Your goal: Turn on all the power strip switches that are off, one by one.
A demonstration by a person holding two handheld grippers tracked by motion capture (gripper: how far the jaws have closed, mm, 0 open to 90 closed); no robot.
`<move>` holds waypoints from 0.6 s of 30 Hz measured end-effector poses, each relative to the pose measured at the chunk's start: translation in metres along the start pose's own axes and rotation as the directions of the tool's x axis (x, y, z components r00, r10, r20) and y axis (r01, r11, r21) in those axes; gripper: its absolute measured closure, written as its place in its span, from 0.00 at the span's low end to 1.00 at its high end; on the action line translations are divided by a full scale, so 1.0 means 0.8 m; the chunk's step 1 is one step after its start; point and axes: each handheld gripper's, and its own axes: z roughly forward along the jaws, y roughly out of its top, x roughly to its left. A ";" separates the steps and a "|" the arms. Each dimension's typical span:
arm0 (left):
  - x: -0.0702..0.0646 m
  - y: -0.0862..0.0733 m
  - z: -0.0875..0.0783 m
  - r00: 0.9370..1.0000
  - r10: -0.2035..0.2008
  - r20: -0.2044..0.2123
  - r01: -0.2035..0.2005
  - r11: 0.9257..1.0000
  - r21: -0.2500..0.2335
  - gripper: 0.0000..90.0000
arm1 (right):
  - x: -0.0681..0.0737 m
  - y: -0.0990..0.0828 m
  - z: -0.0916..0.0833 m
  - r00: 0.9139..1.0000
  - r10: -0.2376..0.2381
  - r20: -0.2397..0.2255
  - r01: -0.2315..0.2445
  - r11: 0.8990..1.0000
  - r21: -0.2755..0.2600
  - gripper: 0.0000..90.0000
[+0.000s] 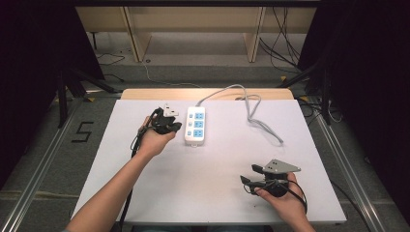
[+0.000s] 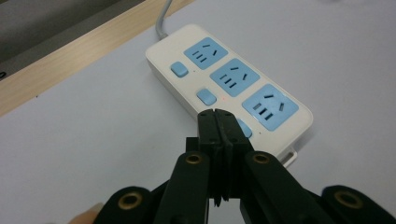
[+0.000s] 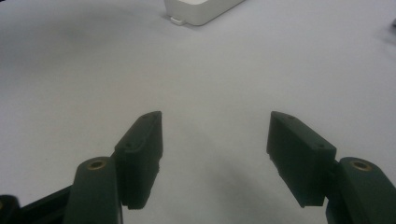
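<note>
Nearest, the right gripper (image 1: pixel 247 175) sits at the near right of the table (image 1: pixel 217 193), held in the right hand (image 1: pixel 283 193). Jaws spread wide, nothing between them, pointing left across the bare white top. Grey plate (image 1: pixel 280 166) on top of it. In the right gripper view the jaws (image 3: pixel 215 135) stand well apart over the empty surface, with a corner of the strip (image 3: pixel 201 11) far ahead.

Further out, the left hand (image 1: pixel 152 140) holds the left gripper (image 1: pixel 178 126) at mid left, just beside the strip's (image 1: pixel 196 125) left edge. Jaws pressed together, holding nothing. In the left gripper view the closed tips (image 2: pixel 217 116) sit over the near left side of the strip (image 2: pixel 187 98), right by the nearest blue button (image 2: pixel 243 128); cannot tell whether they touch it.

The strip is white, three blue sockets in a row, one blue button beside each. It lies flat at the table's middle, towards the far edge, long axis running near to far.

Farthest, its grey cord (image 1: pixel 251 108) leaves the far end, loops right across the table and runs off the far edge. Beyond that, floor and wooden frame (image 1: pixel 193 29).
</note>
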 end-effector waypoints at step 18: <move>0.015 0.032 0.037 1.000 0.026 -0.007 -0.026 1.000 0.012 0.99 | -0.002 -0.001 0.001 1.000 0.008 -0.003 -0.008 1.000 0.008 0.40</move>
